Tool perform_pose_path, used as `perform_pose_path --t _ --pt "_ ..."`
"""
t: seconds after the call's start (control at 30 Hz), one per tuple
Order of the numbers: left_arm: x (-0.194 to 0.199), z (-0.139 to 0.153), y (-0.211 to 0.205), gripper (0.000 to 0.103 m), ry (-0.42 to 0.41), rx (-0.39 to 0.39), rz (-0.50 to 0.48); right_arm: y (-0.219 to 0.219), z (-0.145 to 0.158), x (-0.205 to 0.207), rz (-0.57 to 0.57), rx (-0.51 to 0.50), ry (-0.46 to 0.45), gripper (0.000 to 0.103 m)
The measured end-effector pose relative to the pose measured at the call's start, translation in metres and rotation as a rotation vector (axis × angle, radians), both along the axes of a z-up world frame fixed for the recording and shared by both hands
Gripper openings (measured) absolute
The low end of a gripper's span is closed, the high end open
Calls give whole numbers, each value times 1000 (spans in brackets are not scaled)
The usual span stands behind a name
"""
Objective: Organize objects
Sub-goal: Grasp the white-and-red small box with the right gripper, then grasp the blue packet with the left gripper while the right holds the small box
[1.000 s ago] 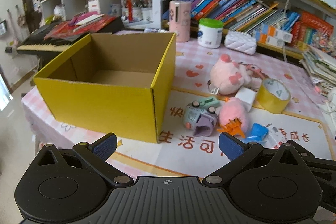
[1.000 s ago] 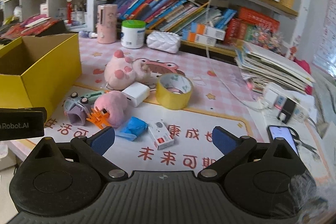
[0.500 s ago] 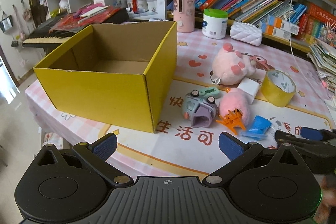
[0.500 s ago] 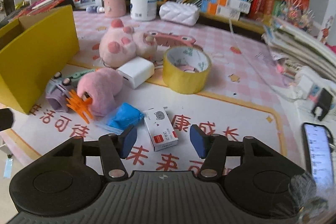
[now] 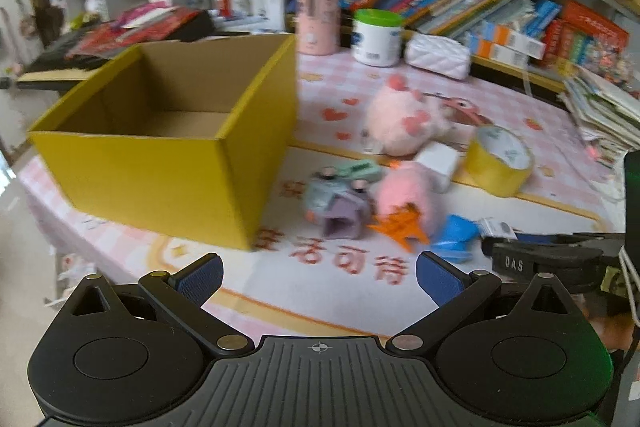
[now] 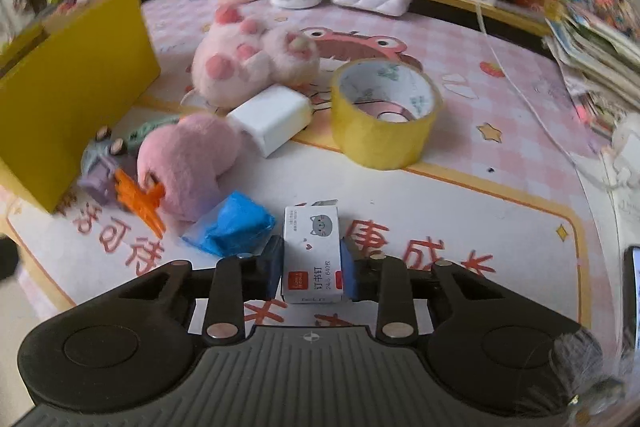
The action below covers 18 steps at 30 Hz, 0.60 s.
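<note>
Staple box [image 6: 313,254] is now sitting between the right gripper [image 6: 312,265] pads, both pressing its long sides; the jaws have just been closing from wide apart and are now clamped on it. A second ago that gripper was hanging back and higher with nothing in it, so the pick looks made; lift and carry to the yellow box [image 5: 168,151] likely come next. The staple box is still lying on the white mat [image 6: 460,227], well right of the yellow box. The right gripper is pitching steeply down, low over the mat.

Left gripper [image 5: 318,273] is idling with jaws apart and empty, angled down just in front of the yellow box's near corner.

Beyond the staple box: blue packet [image 6: 234,225], pink plush [image 6: 188,163] and tape roll [image 6: 384,111], all right of the yellow box, which is looking empty.
</note>
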<state>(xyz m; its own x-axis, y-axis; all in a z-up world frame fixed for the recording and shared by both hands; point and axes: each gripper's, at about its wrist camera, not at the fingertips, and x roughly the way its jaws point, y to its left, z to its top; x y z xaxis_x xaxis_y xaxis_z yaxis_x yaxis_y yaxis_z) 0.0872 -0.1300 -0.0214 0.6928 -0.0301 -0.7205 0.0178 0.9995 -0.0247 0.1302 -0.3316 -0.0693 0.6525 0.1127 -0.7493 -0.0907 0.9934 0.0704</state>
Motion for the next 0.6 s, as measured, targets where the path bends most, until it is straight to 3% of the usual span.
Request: perform_pose_path --t 0.2,0.37,0.6 --pt "18 -6 -42 95 -3 2 -147 -33 26 -14 -76 1 -83 28" --pt "31 -21 -86 65 12 65 -304 -50 39 -27 -93 11 -110 28" --pt "52 -41 -118 50 49 143 -365 -61 51 -34 -78 -30 -171 28"
